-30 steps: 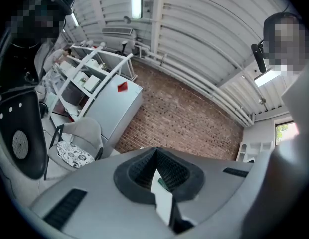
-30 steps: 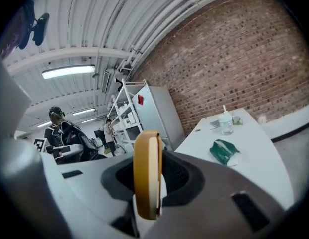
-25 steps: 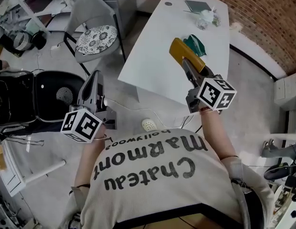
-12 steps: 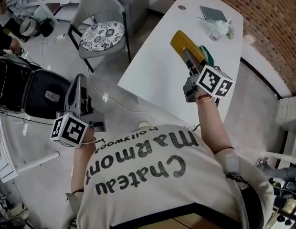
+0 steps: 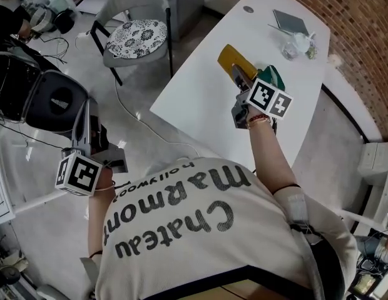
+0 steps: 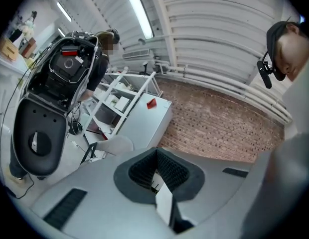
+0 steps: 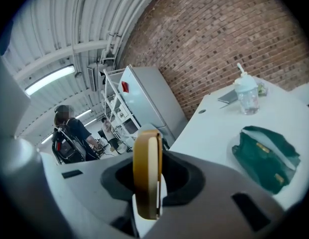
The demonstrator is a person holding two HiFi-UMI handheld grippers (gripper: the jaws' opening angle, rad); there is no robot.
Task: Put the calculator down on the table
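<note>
A flat yellow calculator (image 5: 230,58) stands on edge between the jaws of my right gripper (image 5: 243,83), which is shut on it. In the right gripper view the calculator (image 7: 147,166) is seen edge-on, upright in the middle of the jaws. It hangs over the white table (image 5: 194,99), just left of a green pouch (image 5: 276,75). My left gripper (image 5: 89,111) is off the table at the left, above the floor, pointing level. Its jaws (image 6: 157,176) are shut with nothing between them.
A clear cup with a straw (image 5: 294,44) and a grey notebook (image 5: 291,22) sit at the table's far end. A grey chair with a patterned cushion (image 5: 134,35) stands left of the table. Black chairs (image 5: 53,99) and cables are by the left gripper. A brick wall (image 5: 363,36) runs along the right.
My right gripper has carried the calculator forward and lower over the table, close to the green pouch. The left gripper has drifted left and away from the table.
</note>
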